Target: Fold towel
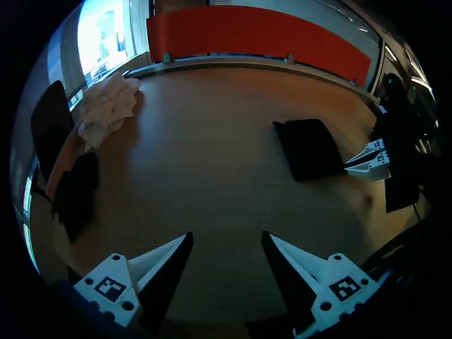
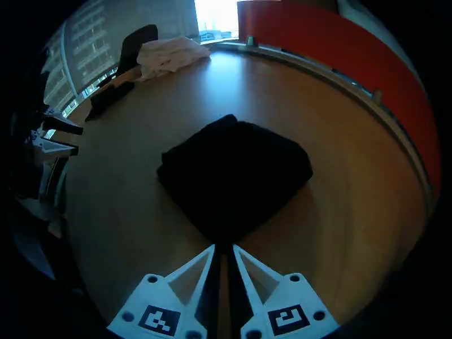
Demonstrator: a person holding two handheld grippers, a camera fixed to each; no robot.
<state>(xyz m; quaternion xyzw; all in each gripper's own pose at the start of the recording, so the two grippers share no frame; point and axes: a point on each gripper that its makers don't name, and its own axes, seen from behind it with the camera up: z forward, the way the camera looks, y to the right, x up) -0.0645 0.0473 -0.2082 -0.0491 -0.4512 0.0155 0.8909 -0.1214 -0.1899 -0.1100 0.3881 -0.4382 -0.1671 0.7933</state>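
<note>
Black cloth towel (image 2: 237,169), folded into a thick compact square, lies mid wooden surface (image 2: 350,226). Right gripper (image 2: 224,247) sits at its near corner, fingers drawn almost together; cannot tell whether any cloth is pinched. Left gripper (image 1: 226,234) spread wide, holding nothing, well apart from towel. Folding looks essentially done; perhaps a final release left. Pale crumpled cloth pile (image 1: 107,107) near far edge.

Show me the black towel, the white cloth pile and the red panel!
black towel (image 2: 237,175): right gripper view, middle of its folded top.
white cloth pile (image 1: 107,107): left gripper view, middle of the heap.
red panel (image 1: 254,34): left gripper view, centre of its face.
</note>
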